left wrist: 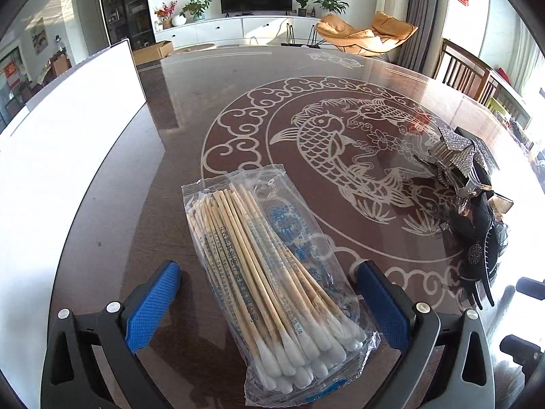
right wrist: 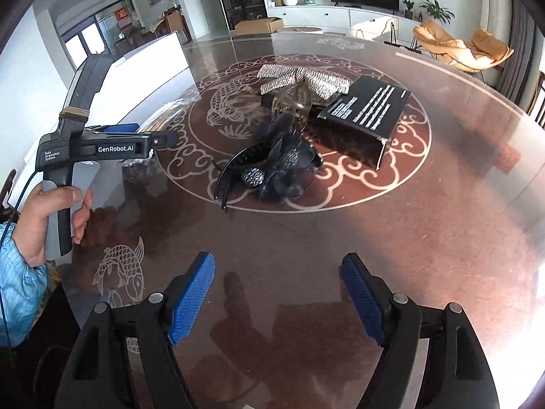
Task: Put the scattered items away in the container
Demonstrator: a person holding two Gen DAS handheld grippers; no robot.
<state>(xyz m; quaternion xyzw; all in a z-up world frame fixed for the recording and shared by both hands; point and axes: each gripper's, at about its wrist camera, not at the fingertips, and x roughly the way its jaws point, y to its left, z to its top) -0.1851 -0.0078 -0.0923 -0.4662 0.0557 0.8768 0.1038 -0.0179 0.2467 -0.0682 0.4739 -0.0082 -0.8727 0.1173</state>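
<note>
- Two grippers are over a glossy brown table with a pale fish pattern, both with blue pads spread wide.
- The left gripper is open, one pad on each side of a swab pack; neither pad touches it.
- The pack lies flat, cotton tips toward the camera, sticks running away to the upper left.
- A white container stands at the left table edge, near the pack but apart from it.
- The right gripper is open over bare table, holding nothing.
- Ahead of it, a dark hair clip with netting and sparkly studs lies on the pattern ring.
- Beyond the clip sits a silver bow, with what may be a clear claw clip under it; the tangle is hard to read.
- A black box with white print rests just right of the bow.
- In the right view, a hand in a blue sleeve grips the left tool's handle.
</note>
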